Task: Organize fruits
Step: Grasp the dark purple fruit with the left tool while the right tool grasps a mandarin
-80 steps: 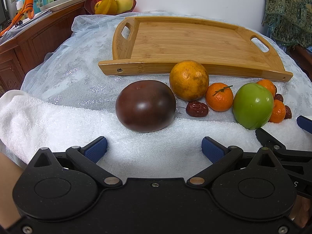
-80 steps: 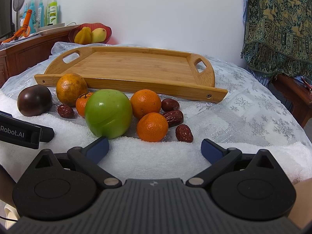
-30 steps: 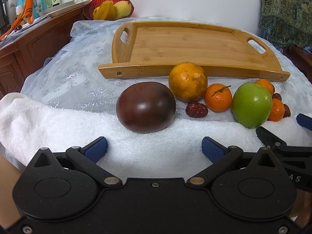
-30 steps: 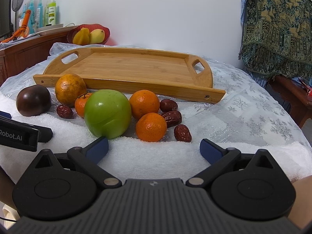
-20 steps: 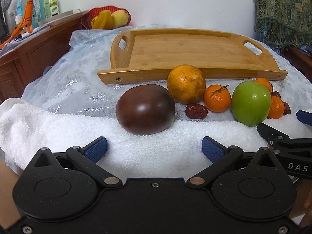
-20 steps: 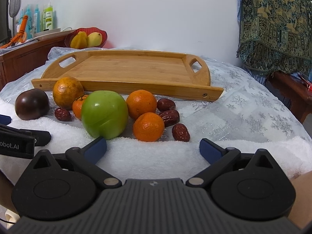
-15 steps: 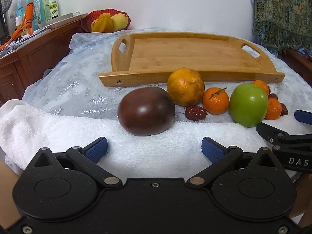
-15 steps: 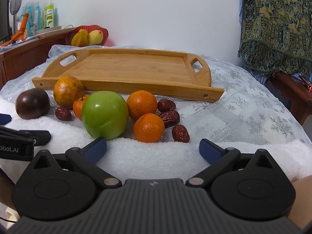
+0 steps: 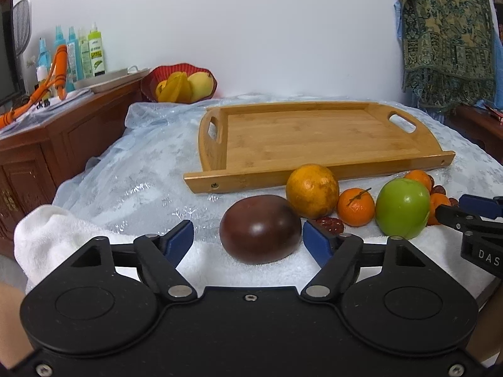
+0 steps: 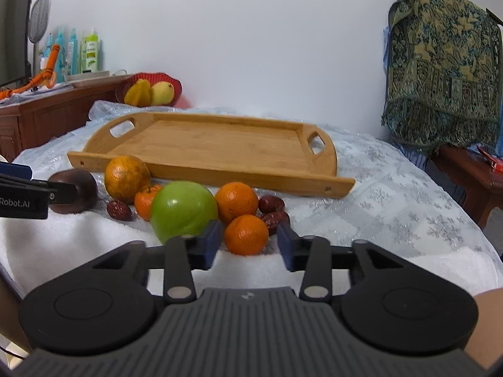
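- Two grippers work low over a white towel [image 9: 94, 235] at the near edge of a table.
- The left gripper [image 9: 248, 238] has its jaws closing around a dark plum [image 9: 260, 228]; the plum sits between the blue pads, which do not press on it yet.
- The right gripper [image 10: 246, 245] has its jaws closing too, on either side of the near tangerine [image 10: 246, 234]; a gap shows at both pads.
- Just behind the plum lies a big orange [image 9: 312, 190], with a stemmed tangerine [image 9: 356, 206] and a green apple [image 9: 402, 208] to its right.
- A second tangerine [image 10: 236, 202] sits behind the near one, touching the apple.
- Several red dates [image 10: 272, 204] lie among the fruit.
- The wooden tray [image 9: 314, 138] stands empty behind the fruit, its front rim just behind the orange.
- A red bowl [image 9: 179, 83] of yellow fruit rests well apart, by the wall.
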A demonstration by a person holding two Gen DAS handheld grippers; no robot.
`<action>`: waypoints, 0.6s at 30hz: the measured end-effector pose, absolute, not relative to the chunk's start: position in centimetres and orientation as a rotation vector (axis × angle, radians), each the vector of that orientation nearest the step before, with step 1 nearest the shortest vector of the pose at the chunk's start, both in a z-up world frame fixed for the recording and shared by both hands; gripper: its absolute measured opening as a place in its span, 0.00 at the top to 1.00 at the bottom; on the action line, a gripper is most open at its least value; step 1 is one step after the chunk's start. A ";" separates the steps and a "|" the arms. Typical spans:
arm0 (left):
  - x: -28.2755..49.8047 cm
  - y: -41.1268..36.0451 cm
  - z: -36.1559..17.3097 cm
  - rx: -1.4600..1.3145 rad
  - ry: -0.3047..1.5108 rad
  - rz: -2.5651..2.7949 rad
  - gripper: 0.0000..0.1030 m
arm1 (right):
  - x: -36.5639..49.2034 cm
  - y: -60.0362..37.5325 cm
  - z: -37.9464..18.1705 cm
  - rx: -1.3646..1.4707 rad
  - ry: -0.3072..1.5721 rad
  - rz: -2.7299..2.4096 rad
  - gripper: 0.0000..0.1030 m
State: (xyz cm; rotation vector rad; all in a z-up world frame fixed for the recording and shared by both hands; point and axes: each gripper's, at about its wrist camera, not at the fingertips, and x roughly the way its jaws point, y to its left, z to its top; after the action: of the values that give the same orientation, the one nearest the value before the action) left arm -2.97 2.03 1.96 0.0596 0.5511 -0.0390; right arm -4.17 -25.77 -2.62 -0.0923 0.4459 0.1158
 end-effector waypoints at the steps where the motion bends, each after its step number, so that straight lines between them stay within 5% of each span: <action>1: -2.9 2.1 1.8 0.055 0.557 -0.039 0.28 | -4.1 -25.8 -2.7 -0.092 0.450 0.117 0.60; 18: -0.1 3.9 -0.4 -0.154 0.604 -0.086 0.32 | -1.9 -25.1 -3.6 -0.135 0.510 0.109 0.58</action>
State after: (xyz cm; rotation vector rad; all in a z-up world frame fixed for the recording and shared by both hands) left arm -0.06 3.94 -0.38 -0.1540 0.6041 -0.0856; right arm -1.91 -25.08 -3.64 -0.1349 0.5101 0.1089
